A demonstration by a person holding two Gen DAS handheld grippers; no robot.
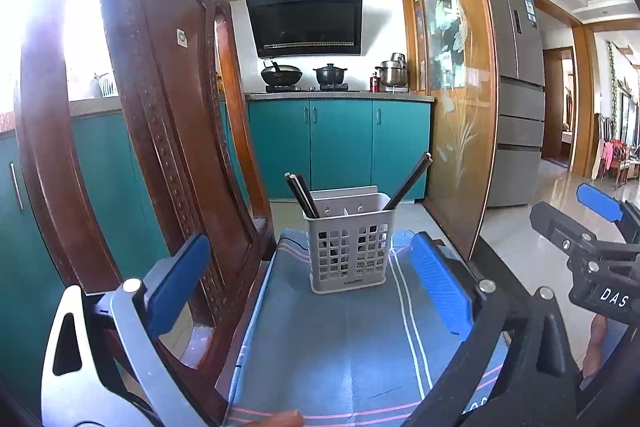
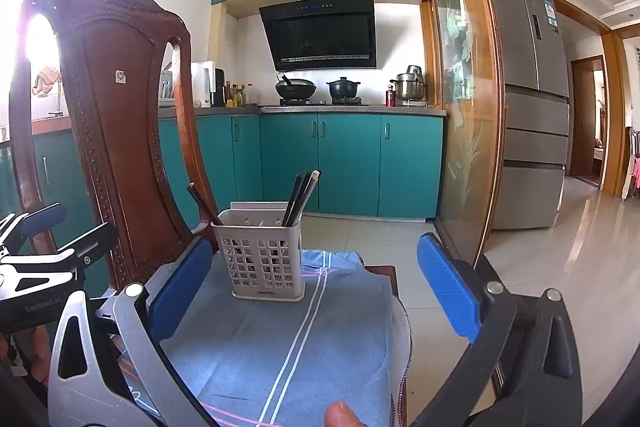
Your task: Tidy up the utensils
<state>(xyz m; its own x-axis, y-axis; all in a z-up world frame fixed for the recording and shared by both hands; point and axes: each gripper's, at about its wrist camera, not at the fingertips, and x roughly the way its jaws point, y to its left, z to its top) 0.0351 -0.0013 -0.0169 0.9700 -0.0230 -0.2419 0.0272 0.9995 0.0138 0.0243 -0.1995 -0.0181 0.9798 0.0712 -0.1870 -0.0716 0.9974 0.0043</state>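
Observation:
A grey slotted utensil holder (image 1: 349, 253) (image 2: 260, 255) stands upright on a blue striped cloth (image 1: 340, 339) (image 2: 288, 339) laid over a chair seat. Dark chopsticks (image 1: 302, 195) lean left in it, and another (image 1: 408, 183) leans right; in the right wrist view the chopsticks (image 2: 300, 197) stick up at its right side. My left gripper (image 1: 312, 285) is open, short of the holder, nothing between its blue pads. My right gripper (image 2: 316, 287) is also open and empty, nearer than the holder. Each gripper shows at the edge of the other's view.
The carved wooden chair back (image 1: 160, 99) (image 2: 108, 131) rises close on the left. Teal kitchen cabinets (image 1: 340, 143), a stove with pots (image 1: 304, 75) and a range hood stand behind. A glass sliding door (image 1: 452, 87) and a fridge (image 1: 516, 87) are on the right, with tiled floor.

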